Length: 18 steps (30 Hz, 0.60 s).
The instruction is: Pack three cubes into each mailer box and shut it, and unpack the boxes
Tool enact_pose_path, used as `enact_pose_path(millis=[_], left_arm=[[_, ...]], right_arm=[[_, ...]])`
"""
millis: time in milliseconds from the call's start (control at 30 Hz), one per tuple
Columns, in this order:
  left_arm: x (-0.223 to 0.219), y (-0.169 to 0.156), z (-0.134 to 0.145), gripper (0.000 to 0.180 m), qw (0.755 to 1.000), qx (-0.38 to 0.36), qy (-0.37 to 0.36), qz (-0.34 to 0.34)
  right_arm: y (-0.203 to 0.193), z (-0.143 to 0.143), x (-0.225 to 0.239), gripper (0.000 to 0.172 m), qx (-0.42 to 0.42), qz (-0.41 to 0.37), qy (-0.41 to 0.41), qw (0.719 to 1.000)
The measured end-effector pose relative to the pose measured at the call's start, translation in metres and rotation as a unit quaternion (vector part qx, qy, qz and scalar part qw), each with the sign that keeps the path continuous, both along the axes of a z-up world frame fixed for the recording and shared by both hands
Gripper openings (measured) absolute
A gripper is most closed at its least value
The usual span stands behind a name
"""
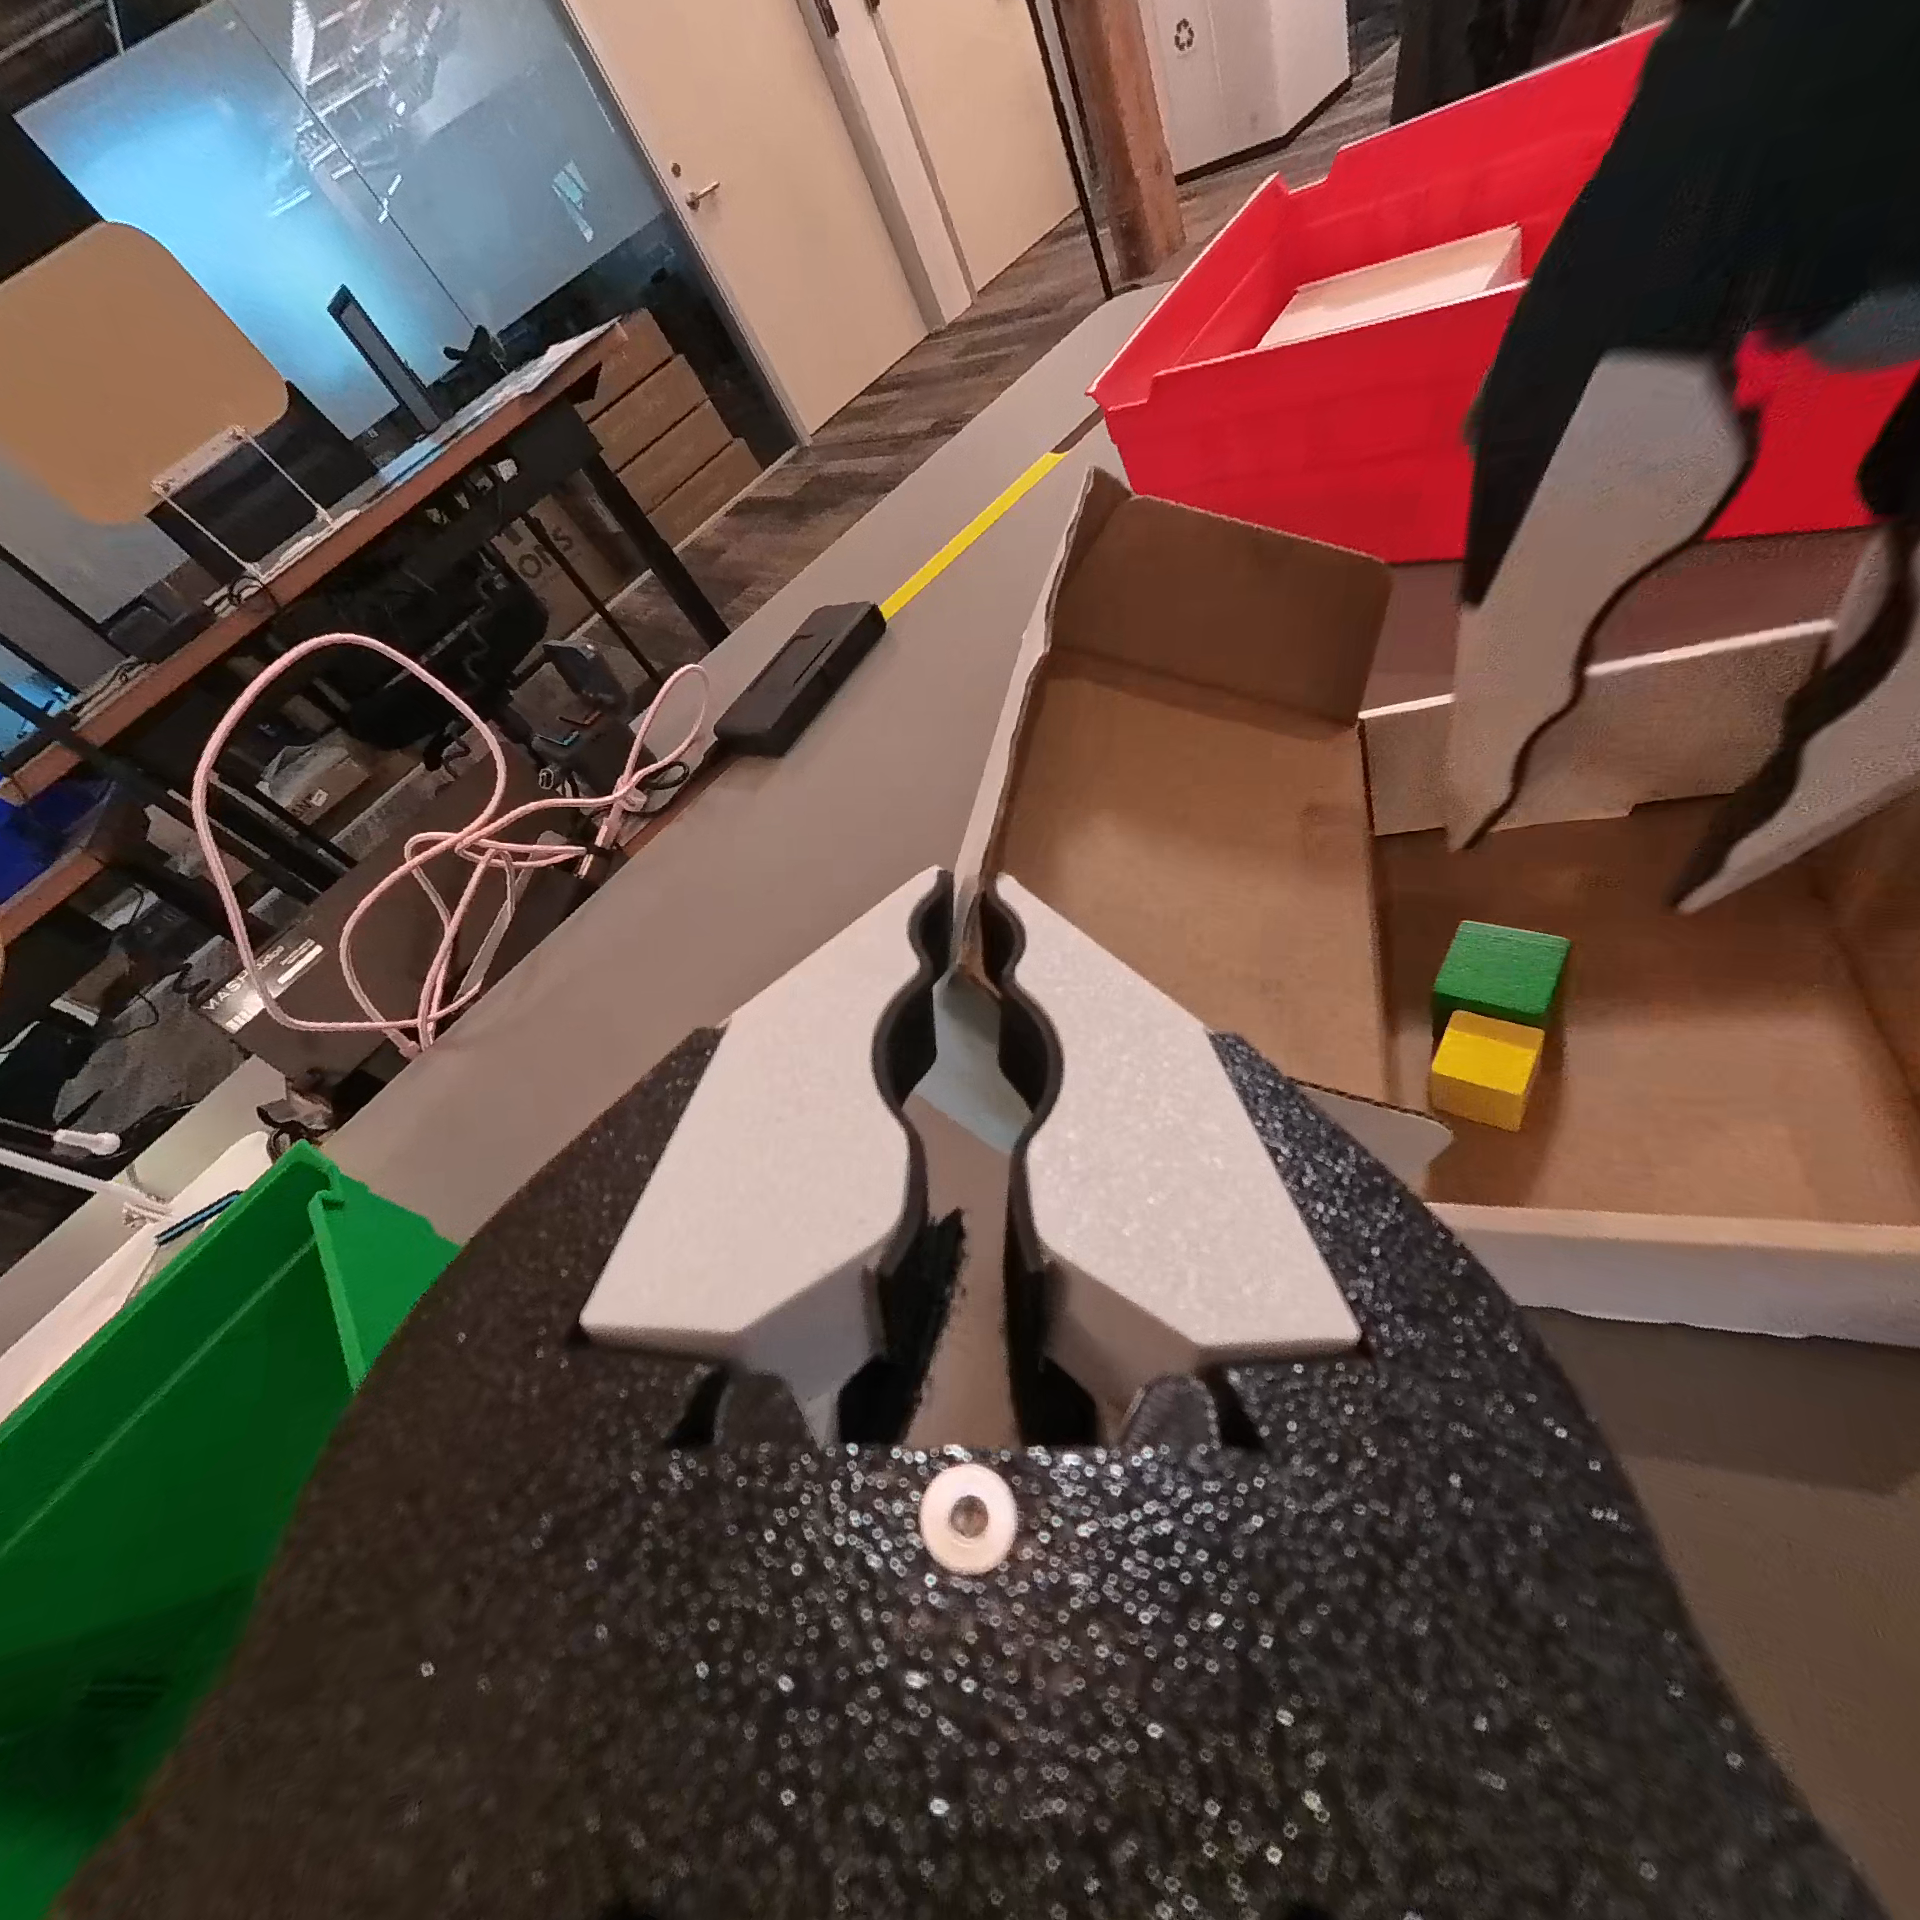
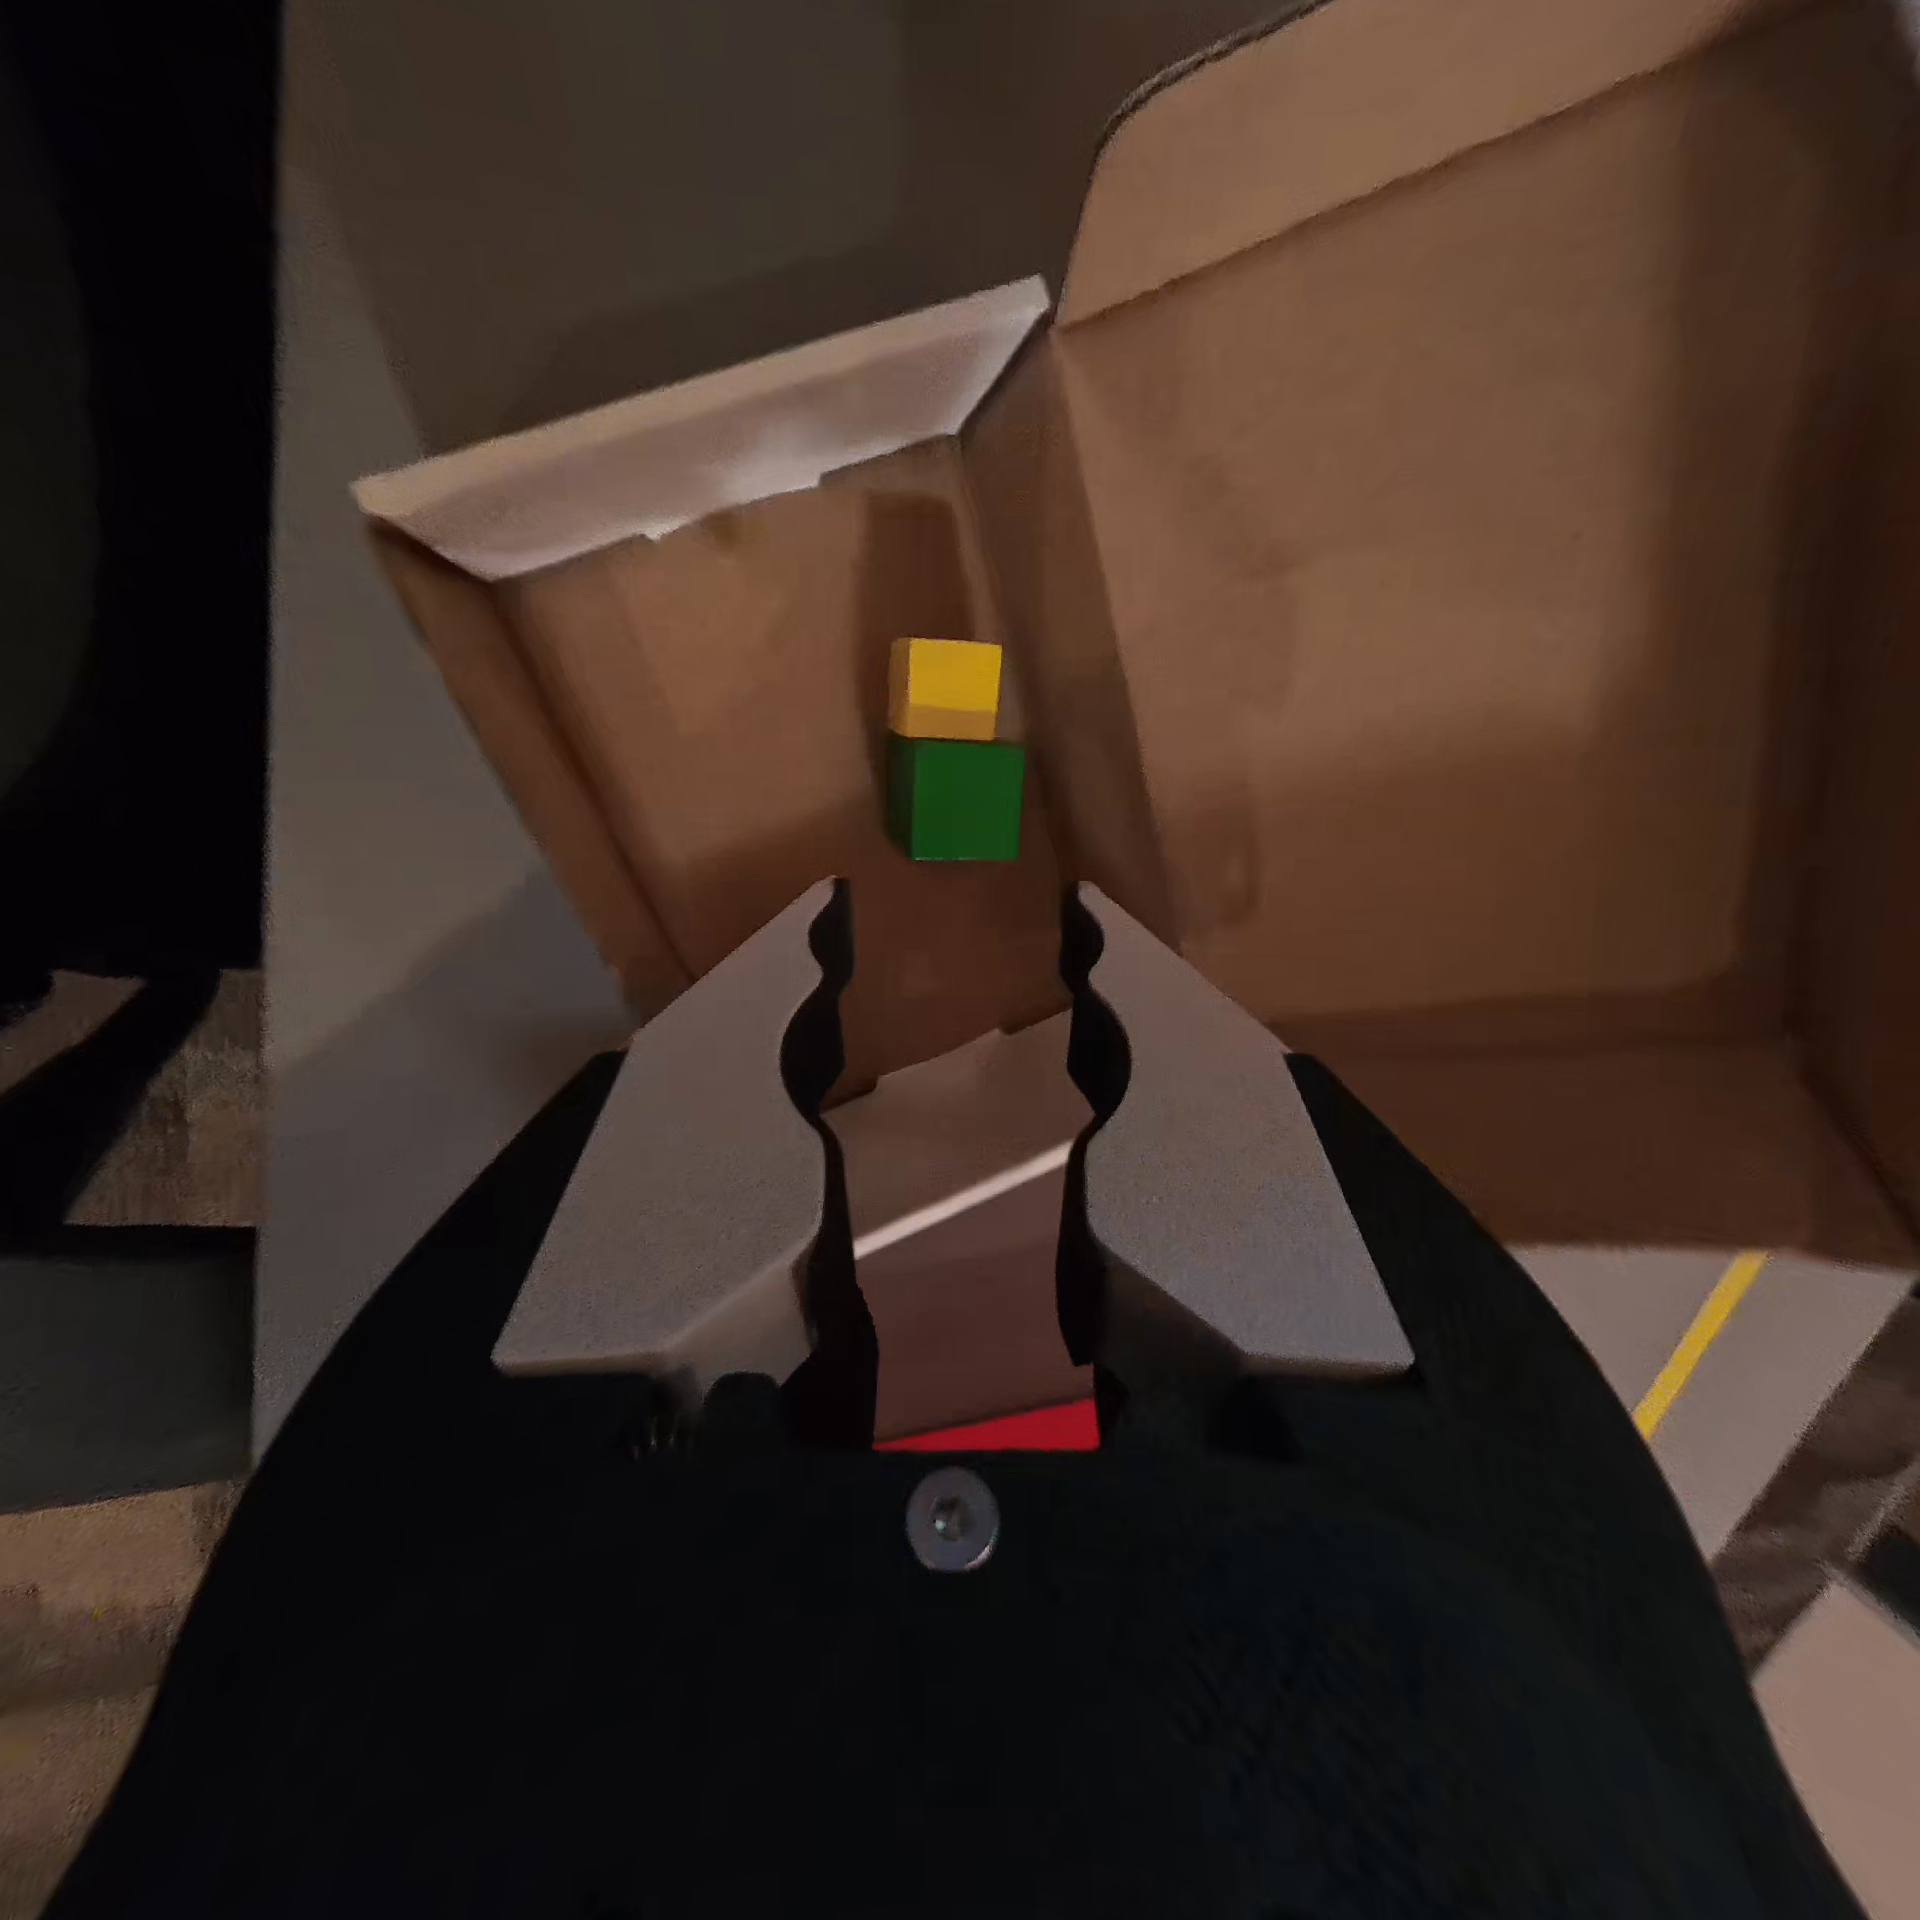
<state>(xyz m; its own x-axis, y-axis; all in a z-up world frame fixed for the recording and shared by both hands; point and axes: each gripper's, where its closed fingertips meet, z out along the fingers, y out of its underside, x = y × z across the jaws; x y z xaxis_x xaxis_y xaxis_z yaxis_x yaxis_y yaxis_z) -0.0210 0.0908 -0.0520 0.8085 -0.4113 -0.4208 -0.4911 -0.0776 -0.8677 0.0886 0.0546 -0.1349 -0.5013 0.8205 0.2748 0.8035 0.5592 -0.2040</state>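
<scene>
two cubes [image 1: 1496, 1023], one open mailer box [image 1: 1195, 790], one red bin [image 1: 1299, 436], one green bin [image 1: 177, 1455]

Your right gripper [image 2: 956, 904] has its grey fingers [image 2: 727, 1091] spread with nothing between the pads, just brown cardboard showing through the gap. Just past the tips, a small green wooden cube [image 2: 956, 798] sits on the floor of the open brown cardboard mailer box [image 2: 717, 727], with a smaller-looking yellow wooden cube [image 2: 945, 686] touching its far side. The box's big lid flap [image 2: 1455, 623] stands up on the right. A thin yellow tape line [image 2: 1704, 1340] runs lower right.
</scene>
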Motion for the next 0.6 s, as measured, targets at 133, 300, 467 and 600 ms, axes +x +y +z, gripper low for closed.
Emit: enact_pose_path(millis=[133,300,467,600], left_arm=[[0.001,-0.001,0.000,0.003,1.000,0.001,0.004,-0.002],[0.001,-0.001,0.000,0.003,1.000,0.001,0.006,-0.003],[0.000,-0.001,0.000,0.003,1.000,-0.001,0.006,-0.003],[0.000,-0.001,0.000,0.003,1.000,-0.002,0.005,-0.003]], right_arm=[[-0.001,-0.021,-0.010,0.043,-0.021,0.011,-0.033,0.999],[0.003,-0.037,-0.013,0.040,-0.014,0.017,-0.063,0.998],[0.002,-0.035,-0.010,0.026,-0.020,0.017,-0.064,0.998],[0.004,-0.011,0.001,0.026,-0.002,0.009,-0.046,0.999]])
